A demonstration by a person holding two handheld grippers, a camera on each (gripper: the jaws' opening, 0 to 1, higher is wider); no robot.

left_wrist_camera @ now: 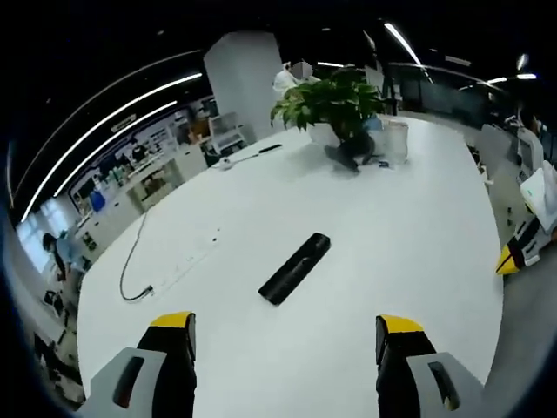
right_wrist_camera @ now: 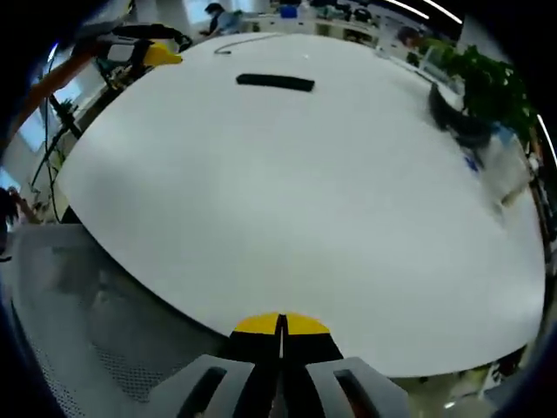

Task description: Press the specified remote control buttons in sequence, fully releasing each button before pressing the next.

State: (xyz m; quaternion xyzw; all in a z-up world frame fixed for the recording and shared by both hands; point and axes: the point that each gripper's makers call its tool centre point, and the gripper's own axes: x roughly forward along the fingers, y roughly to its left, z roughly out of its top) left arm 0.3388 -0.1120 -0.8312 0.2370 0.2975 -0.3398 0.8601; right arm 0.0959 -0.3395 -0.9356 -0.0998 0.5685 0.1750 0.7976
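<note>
A long black remote control (left_wrist_camera: 295, 266) lies flat on the white table (left_wrist_camera: 400, 226), a short way ahead of my left gripper (left_wrist_camera: 285, 335). That gripper's yellow-tipped jaws stand wide apart with nothing between them. In the right gripper view the same remote control (right_wrist_camera: 275, 82) lies far off near the table's top edge. My right gripper (right_wrist_camera: 280, 326) hovers at the near table edge with its jaws pressed together, holding nothing. The left gripper (right_wrist_camera: 144, 52) shows at the upper left of the right gripper view, held by a person's arm.
A potted green plant (left_wrist_camera: 333, 103) stands at the far end of the table with a dark object (left_wrist_camera: 351, 155) and a pale container (left_wrist_camera: 396, 138) beside it. A white power strip with a cable (left_wrist_camera: 139, 270) lies on the left. A grey mesh chair (right_wrist_camera: 96, 322) sits below the table edge.
</note>
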